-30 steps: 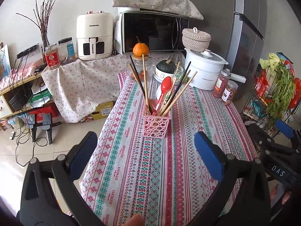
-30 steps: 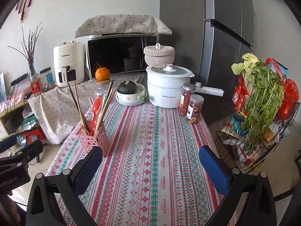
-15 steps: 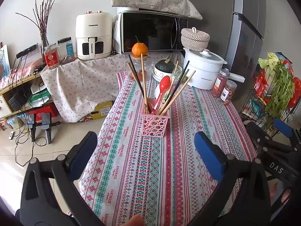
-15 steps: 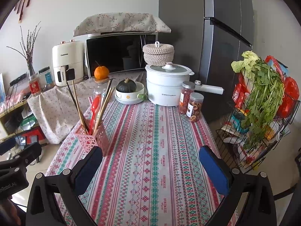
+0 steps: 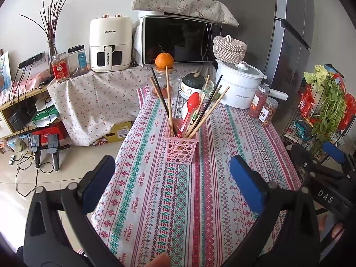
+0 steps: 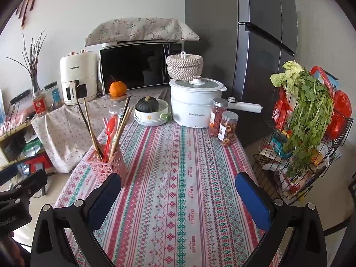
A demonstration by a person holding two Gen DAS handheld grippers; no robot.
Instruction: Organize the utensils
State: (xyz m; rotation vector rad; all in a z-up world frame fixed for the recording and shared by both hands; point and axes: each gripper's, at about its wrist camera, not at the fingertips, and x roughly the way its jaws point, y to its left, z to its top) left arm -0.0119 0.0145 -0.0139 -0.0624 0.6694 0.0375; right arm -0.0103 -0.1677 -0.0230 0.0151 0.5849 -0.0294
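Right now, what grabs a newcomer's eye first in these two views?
The pink holder standing mid-table on the striped tablecloth, bristling with chopsticks and a red spoon. Behind it, an orange on a glass jar and a white pot at the table's far end. Both the left gripper and right gripper hang open and empty.

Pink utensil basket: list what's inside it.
The pink utensil basket holds a red spoon and several wooden and black chopsticks, all leaning. Their lower ends are hidden behind its perforated walls.
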